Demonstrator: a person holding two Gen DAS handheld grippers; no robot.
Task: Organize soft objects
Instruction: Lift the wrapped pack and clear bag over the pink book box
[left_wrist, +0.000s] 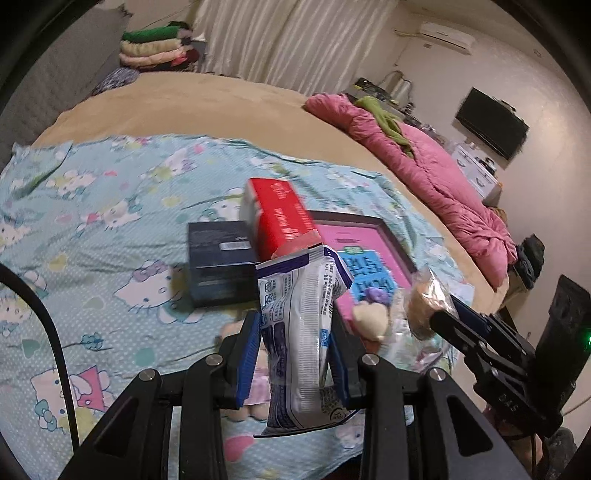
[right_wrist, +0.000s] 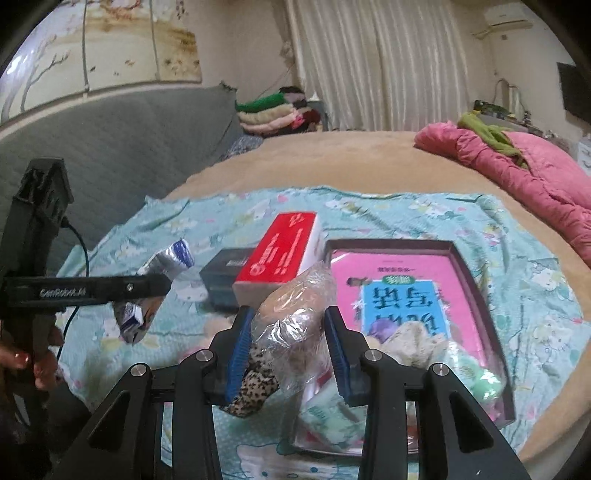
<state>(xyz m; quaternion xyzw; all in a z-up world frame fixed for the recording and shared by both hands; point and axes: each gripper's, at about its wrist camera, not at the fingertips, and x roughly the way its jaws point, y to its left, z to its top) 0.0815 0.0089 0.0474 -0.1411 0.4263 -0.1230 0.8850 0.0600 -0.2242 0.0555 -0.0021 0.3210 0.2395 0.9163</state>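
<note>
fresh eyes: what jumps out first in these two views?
Both tongs are loaded: the left tongs pinch a white-and-blue packet, the right tongs a clear plastic bag. Behind them on the Hello Kitty sheet, a red box leans on a dark box, beside a tray with a pink book.

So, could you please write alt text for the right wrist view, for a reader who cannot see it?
The right gripper holds a clear plastic bag above a cartoon-print sheet on a bed. Behind it lie a red box and a tray with a pink book; the left gripper holds a white packet.
</note>
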